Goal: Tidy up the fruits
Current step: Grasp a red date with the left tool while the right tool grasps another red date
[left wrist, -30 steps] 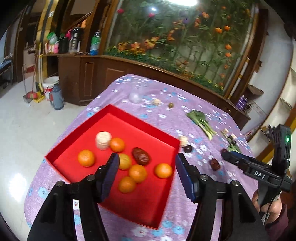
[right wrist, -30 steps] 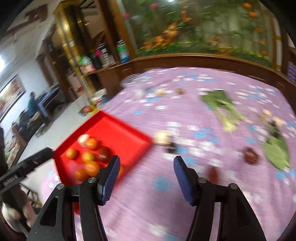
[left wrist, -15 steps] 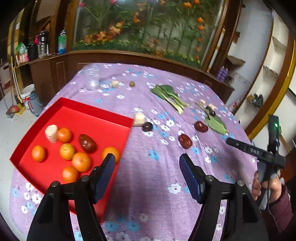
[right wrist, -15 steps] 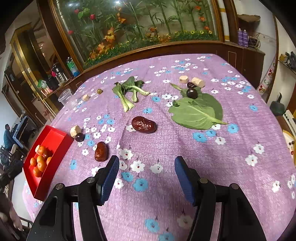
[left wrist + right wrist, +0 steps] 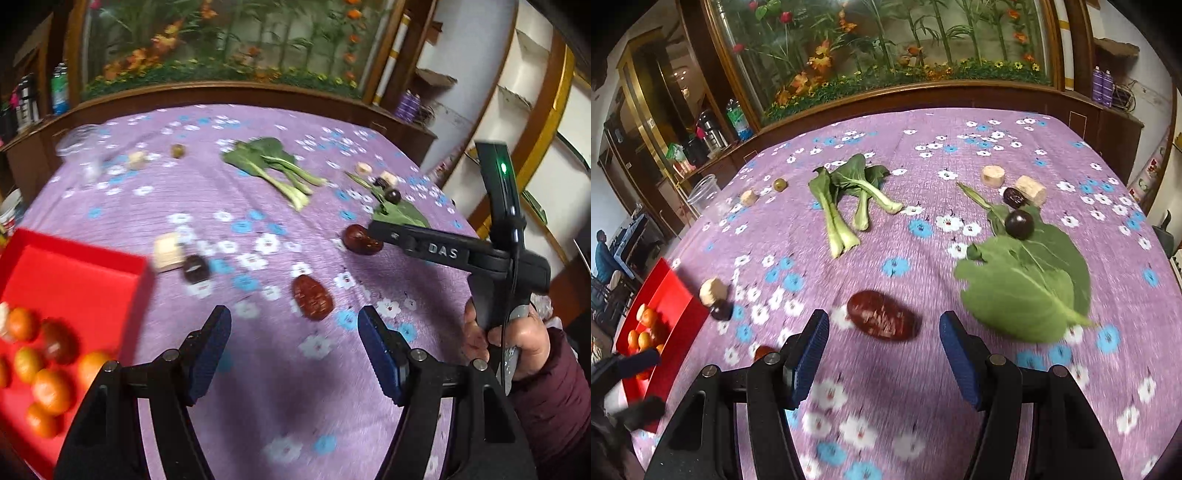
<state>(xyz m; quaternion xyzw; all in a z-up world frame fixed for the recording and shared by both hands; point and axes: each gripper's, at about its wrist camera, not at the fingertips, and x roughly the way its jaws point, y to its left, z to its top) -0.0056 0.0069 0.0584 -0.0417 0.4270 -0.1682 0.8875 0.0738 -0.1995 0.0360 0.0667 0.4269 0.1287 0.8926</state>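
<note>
A red tray (image 5: 77, 280) at the left holds several oranges (image 5: 51, 389) and a dark date; it also shows in the right wrist view (image 5: 670, 314). My left gripper (image 5: 293, 349) is open and empty, just short of a red date (image 5: 312, 297) on the purple cloth. My right gripper (image 5: 882, 354) is open and empty, with a second red date (image 5: 881, 319) just ahead between its fingers. In the left wrist view the right gripper (image 5: 380, 230) hovers over that date (image 5: 360, 240). A dark plum (image 5: 195, 267) and a pale chunk (image 5: 168, 253) lie beside the tray.
Bok choy (image 5: 846, 199) lies mid-table. A big green leaf (image 5: 1027, 284) lies right, with a dark plum (image 5: 1018, 223), a date and two pale chunks (image 5: 1028, 188) beyond. A clear cup (image 5: 703, 194), a small chunk and a green olive (image 5: 780, 184) stand far left. A wooden cabinet borders the far edge.
Both grippers have moved forward and lower over the cloth. The left one swung right, away from the tray, toward a date. The right one closed in on the other date.
</note>
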